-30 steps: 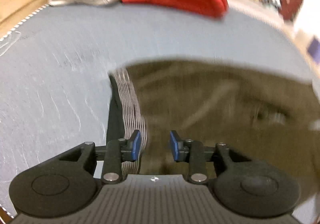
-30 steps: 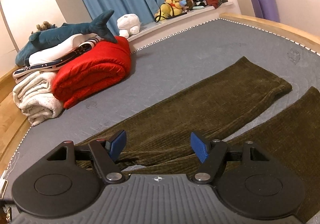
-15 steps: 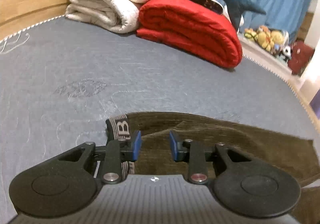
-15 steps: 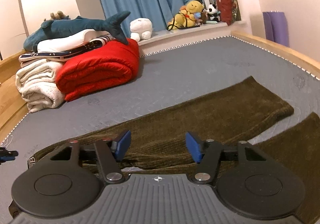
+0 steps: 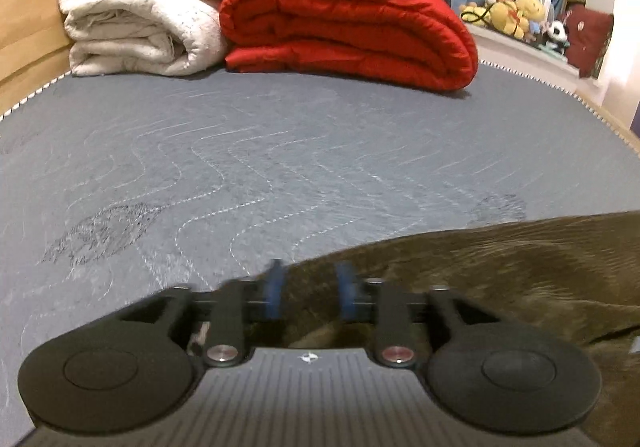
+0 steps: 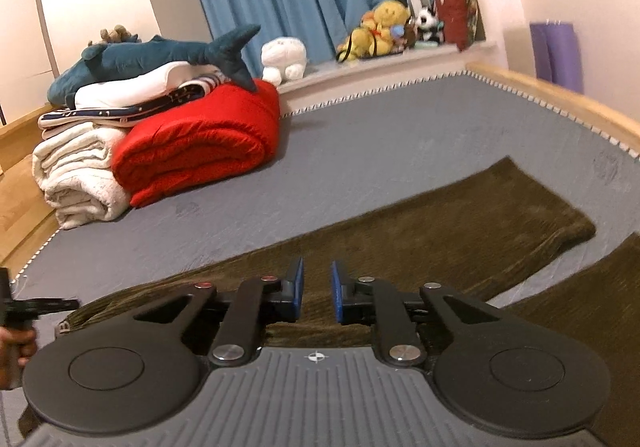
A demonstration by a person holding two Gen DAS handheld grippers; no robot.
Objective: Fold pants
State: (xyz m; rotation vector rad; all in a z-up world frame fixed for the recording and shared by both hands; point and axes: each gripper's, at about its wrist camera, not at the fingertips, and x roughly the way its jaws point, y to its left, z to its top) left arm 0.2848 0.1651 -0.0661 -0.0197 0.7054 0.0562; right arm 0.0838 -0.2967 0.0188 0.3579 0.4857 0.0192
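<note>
A grey quilted mattress fills both views, edged by a wooden bed frame. Olive-brown corduroy pants lie spread flat across its near side, both legs stretching away to the right with a strip of mattress between them. At the far left sit a folded red quilt and, just beside it, a rolled cream blanket, with a plush shark on top of the pile.

The right gripper sits low over the pants where the legs meet; its jaws have just been closing and now stand narrow, with fabric bunched between the blue pads, though whether they actually pinch it is hard to tell.

The left gripper is blurred, over the pants' edge near the waistband; its jaws have just been opening and stand partly apart, the cloth beneath them unclamped.
</note>
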